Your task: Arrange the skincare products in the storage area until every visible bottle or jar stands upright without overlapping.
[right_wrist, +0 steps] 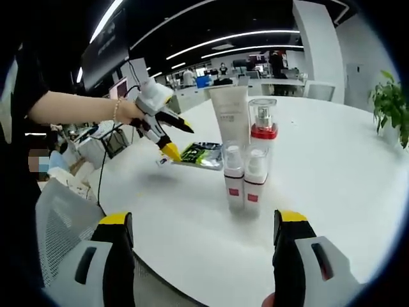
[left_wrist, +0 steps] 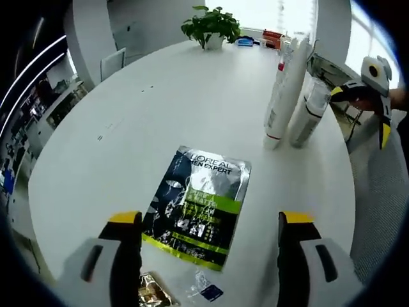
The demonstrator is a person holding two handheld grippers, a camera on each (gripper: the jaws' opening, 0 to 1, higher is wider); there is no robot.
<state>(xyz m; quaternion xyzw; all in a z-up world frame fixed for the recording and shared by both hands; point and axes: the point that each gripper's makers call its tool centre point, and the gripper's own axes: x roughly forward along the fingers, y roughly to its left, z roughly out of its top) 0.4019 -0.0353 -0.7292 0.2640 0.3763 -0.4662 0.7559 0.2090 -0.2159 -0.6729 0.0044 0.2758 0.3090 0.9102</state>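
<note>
Bottles upright, sachet flat on the counter (left_wrist: 128, 115).

We hold both tools wide open and empty: the left tool (left_wrist: 211, 220) hovers above the L'Oréal Men Expert sachet (left_wrist: 198, 204), likely readying a pick; the right tool (right_wrist: 204, 220) faces the tube (right_wrist: 230, 115) and bottles (right_wrist: 246, 179), standing clustered, labels unreadable.

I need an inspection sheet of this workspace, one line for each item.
Surface: white round table, mostly bare.
Job's things: white tube, red-collared pump bottle and two small clear-capped bottles standing upright together; face mask sachet lying flat.
Clutter: gold packet and small clear packet near the left tool.
Grippers: left tool open above the sachet; right tool open, empty.
Cables: black cable hanging from the left tool.
Surroundings: potted plant, office desks.
</note>
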